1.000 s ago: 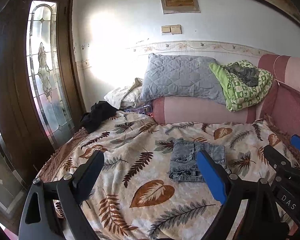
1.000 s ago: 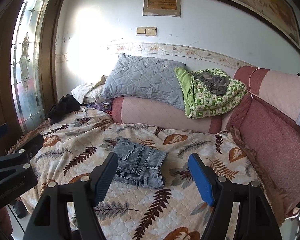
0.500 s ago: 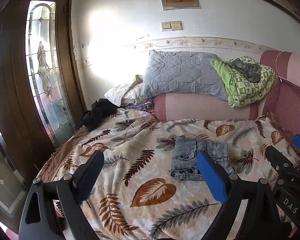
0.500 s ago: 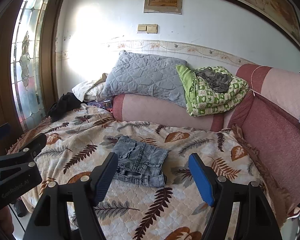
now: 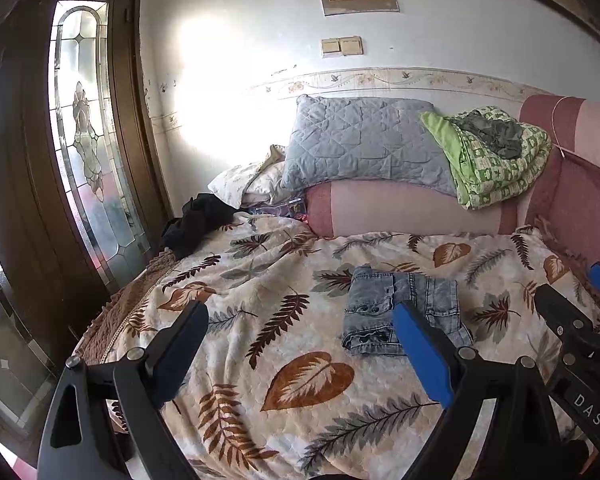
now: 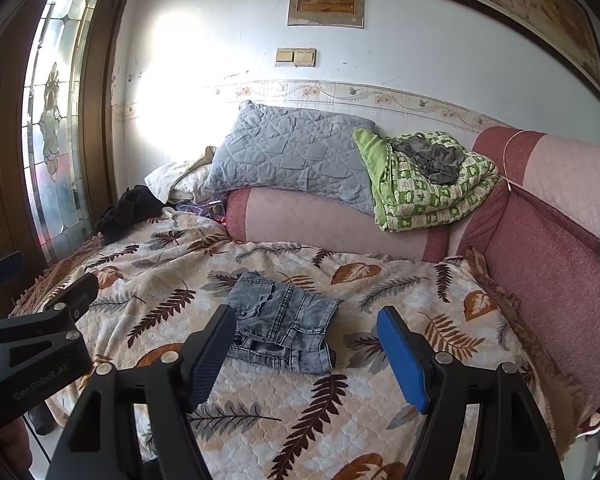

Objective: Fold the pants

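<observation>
A pair of grey-blue denim pants (image 5: 384,312) (image 6: 288,324) lies folded into a small rectangle on the leaf-patterned bedspread (image 5: 260,320) (image 6: 160,312). My left gripper (image 5: 300,344) hangs open above the spread, well short of the pants, with nothing between its blue pads. In the right wrist view my right gripper (image 6: 306,350) also stands open and empty, back from the near edge of the pants. Each gripper shows at the edge of the other's view: the right gripper (image 5: 572,336) at the right of the left wrist view, the left gripper (image 6: 32,328) at the left of the right wrist view.
A pink bolster (image 6: 332,224) lies across the head of the bed under a grey quilted pillow (image 6: 288,152) and a folded green blanket (image 6: 428,188). A dark garment (image 6: 128,212) is heaped at the far left by a glazed wooden door (image 5: 84,140). A padded maroon side (image 6: 548,272) bounds the right.
Both views have shifted only slightly; the pants lie as before. Both grippers stay open and empty.
</observation>
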`<action>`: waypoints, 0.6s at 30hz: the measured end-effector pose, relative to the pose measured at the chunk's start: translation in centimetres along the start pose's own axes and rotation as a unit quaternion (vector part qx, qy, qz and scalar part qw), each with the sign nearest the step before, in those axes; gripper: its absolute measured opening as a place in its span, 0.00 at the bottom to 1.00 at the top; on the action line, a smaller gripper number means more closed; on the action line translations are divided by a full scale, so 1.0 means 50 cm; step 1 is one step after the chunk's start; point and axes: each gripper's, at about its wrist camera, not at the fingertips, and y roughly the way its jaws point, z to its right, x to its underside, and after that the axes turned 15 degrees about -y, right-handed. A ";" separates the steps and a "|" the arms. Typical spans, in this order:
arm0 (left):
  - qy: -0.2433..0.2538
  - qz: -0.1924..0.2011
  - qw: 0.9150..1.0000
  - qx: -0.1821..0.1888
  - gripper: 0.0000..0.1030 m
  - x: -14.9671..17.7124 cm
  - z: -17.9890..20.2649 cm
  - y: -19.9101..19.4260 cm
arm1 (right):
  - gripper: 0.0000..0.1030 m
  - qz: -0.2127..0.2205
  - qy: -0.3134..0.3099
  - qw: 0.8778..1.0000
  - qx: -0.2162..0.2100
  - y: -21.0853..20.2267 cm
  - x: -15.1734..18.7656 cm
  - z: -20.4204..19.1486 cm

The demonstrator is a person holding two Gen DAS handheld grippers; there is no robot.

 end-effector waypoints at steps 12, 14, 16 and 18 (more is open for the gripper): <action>0.001 0.000 1.000 0.004 0.91 0.003 0.002 -0.001 | 0.74 -0.001 -0.001 1.000 0.000 0.000 0.002 0.000; 0.003 -0.002 1.000 0.004 0.91 0.004 0.002 0.000 | 0.74 -0.001 0.000 1.000 -0.001 0.001 0.003 0.000; 0.004 -0.005 1.000 0.007 0.91 0.005 0.001 0.002 | 0.74 -0.002 0.000 1.000 -0.001 0.002 0.007 0.000; 0.005 -0.007 1.000 0.008 0.91 0.007 0.001 0.005 | 0.74 -0.004 -0.001 1.000 0.000 0.003 0.009 0.001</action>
